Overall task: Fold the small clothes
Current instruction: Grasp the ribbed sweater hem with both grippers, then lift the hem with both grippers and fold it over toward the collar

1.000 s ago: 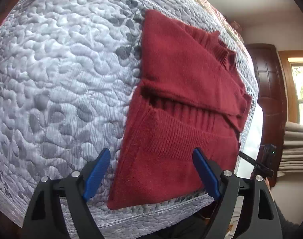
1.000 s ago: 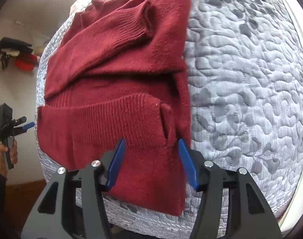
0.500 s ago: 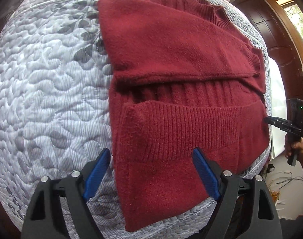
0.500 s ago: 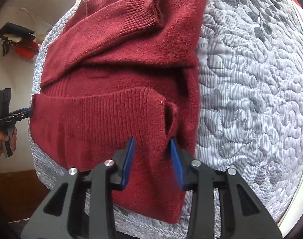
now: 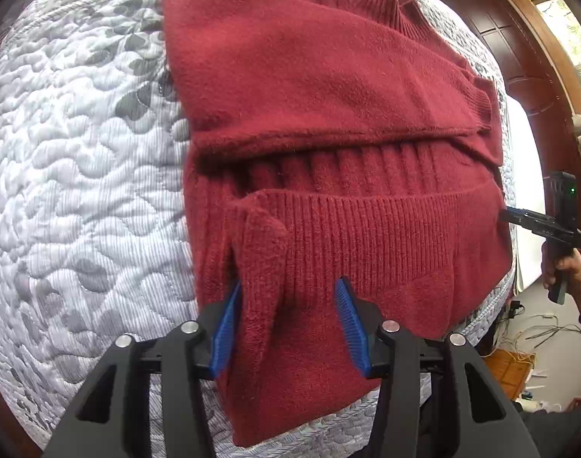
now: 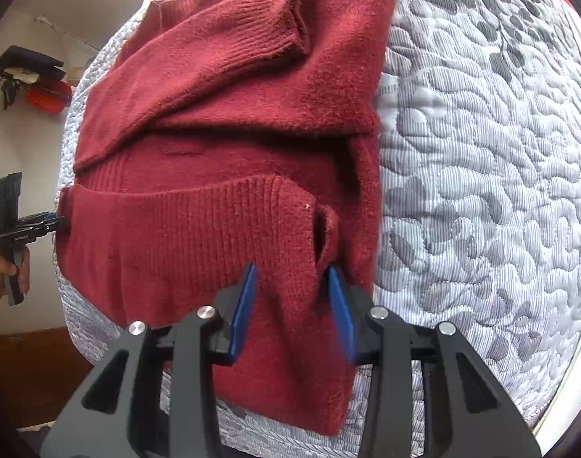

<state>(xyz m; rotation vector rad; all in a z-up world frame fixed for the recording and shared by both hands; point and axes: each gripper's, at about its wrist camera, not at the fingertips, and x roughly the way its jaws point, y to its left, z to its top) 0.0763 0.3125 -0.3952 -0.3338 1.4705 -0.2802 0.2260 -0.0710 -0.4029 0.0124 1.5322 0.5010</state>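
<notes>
Left wrist view puts your left gripper (image 5: 288,322) low over the near edge of the red sweater (image 5: 328,114), which lies partly folded on the quilted grey-and-white mattress (image 5: 73,175). Your two blue pads (image 5: 223,334) stand partway apart, not pressed together, with a raised fold at the left corner of the ribbed hem between them. The left pad touches that fold; the right pad sits just beside the knit, and you cannot tell whether it presses on it. One sleeve (image 5: 347,122) lies folded across the chest, and the collar (image 5: 382,4) points away from you.

At the far right of this view, your right hand (image 5: 565,271) holds the other gripper at the sweater's opposite edge.

Right wrist view shows your right gripper (image 6: 292,315) at the other corner of the same hem. Its blue pads (image 6: 242,311) are also partway apart, closer than fully spread, and both sit against a bunched loop of knit rising between them. The sweater (image 6: 233,122) fills the left half of this view, the bare mattress (image 6: 481,171) the right. Your left hand (image 6: 2,274) with its gripper shows at the left edge, fingertips at the hem's end.
</notes>
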